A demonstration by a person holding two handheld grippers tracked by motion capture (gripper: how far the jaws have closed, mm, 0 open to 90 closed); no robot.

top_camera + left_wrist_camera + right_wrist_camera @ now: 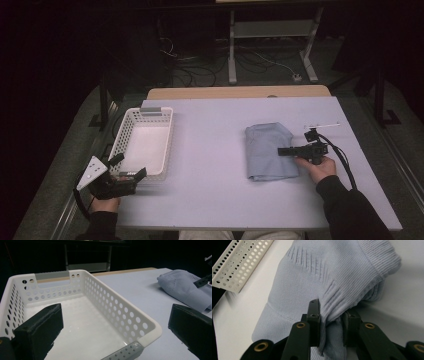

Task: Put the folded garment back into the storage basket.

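Pinching a raised fold of the folded pale-blue knitted garment (pixel 317 287) with the right hand-held gripper (pixel 331 323), likely for lifting; keeping the left hand-held gripper (pixel 113 332) spread apart beside the white perforated plastic basket (pixel 150 331), probably awaiting the garment.

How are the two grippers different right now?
The right gripper is shut on the folded blue garment, knit fabric bunched between its jaws; the left gripper stands open with nothing between its jaws. The right one lies over the garment, the left beside the white basket. Both have black jaws and are hand-held.
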